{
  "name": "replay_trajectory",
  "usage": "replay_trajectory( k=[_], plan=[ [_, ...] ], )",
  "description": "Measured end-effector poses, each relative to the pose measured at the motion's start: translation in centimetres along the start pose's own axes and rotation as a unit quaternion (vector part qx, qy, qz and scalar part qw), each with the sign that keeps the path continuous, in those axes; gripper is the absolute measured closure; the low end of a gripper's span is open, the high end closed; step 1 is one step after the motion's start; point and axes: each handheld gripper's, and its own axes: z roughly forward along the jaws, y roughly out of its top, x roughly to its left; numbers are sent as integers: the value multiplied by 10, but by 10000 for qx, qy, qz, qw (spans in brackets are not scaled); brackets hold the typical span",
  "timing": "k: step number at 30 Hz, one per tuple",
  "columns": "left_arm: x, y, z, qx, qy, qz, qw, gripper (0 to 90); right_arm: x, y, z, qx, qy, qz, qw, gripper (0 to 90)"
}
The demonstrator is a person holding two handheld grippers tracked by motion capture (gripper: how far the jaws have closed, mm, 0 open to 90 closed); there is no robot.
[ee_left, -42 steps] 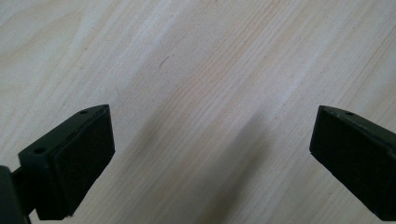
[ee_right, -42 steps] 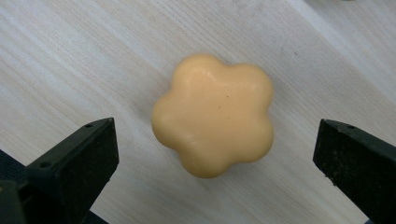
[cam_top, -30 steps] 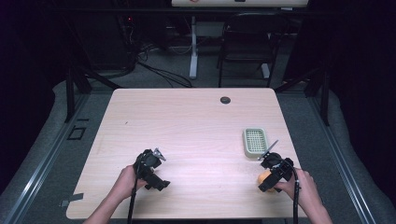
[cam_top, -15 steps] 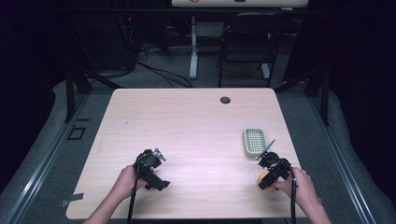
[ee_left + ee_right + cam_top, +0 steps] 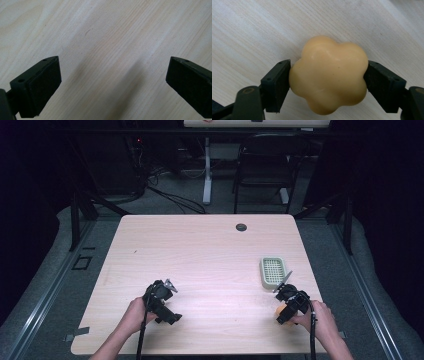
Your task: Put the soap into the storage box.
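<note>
The right gripper (image 5: 328, 82) has just been closing and now pinches a peach flower-shaped soap (image 5: 329, 75) near the table's (image 5: 200, 250) front right edge, beside a green soap dish (image 5: 272, 271). The left gripper (image 5: 113, 82) is spread wide over bare wood.

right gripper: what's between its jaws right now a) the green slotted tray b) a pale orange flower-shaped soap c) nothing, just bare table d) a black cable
b: in the right gripper view the right gripper has a pad pressed on each side of the pale orange flower-shaped soap, its jaws having just been closing on it, while the green slotted tray lies apart, farther up the table.
</note>
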Motion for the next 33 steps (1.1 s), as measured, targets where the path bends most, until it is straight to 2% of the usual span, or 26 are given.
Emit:
replay_trajectory(
  k=[1,3,4,5,6,7,11,17,18,20,21,22,23,28,29,30,32,33],
  plan=[
    [0,0,0,1,-1,-1,10000,0,2,-2,4,-218,30,138,9997,250],
    [0,0,0,3,-2,1,10000,0,3,-2,5,-273,37,188,9994,251],
    [0,0,0,0,0,4,10000,0,1,0,1,-22,-21,-9,10000,253],
    [0,0,0,1,3,7,10000,0,1,1,0,68,-51,-94,9999,256],
    [0,0,0,4,5,9,10000,0,1,1,0,68,-51,-94,9999,256],
    [0,0,0,5,6,10,10000,0,2,0,1,-39,-26,-3,10000,257],
    [0,0,0,0,5,8,10000,0,2,1,-1,49,-61,-50,10000,260],
    [0,0,0,0,5,10,10000,0,2,0,-2,0,-31,-33,10000,262],
    [0,0,0,2,4,11,10000,0,4,-2,1,-270,56,167,9995,262],
    [0,0,0,3,5,13,10000,0,4,-2,1,-291,54,155,9994,262],
    [0,0,0,5,4,14,10000,0,2,0,-4,-35,-25,-27,10000,263],
    [0,0,0,5,4,14,10000,0,2,0,-4,-41,-16,-33,10000,263],
    [0,0,0,-1,5,11,10000,0,4,-1,-4,-155,14,43,9999,263],
    [0,0,0,-1,7,11,10000,0,3,0,-6,-42,10,-42,10000,264],
    [0,0,0,-3,7,11,10000,0,5,-2,-2,-300,71,165,9994,264],
    [0,0,0,-2,8,12,10000,0,5,-2,-2,-319,68,166,9993,264],
    [0,0,0,-5,3,4,10000,0,2,0,-6,-37,3,-75,10000,264],
    [0,0,0,-5,4,3,10000,0,2,0,-6,-11,-27,-89,10000,264]
  ],
)
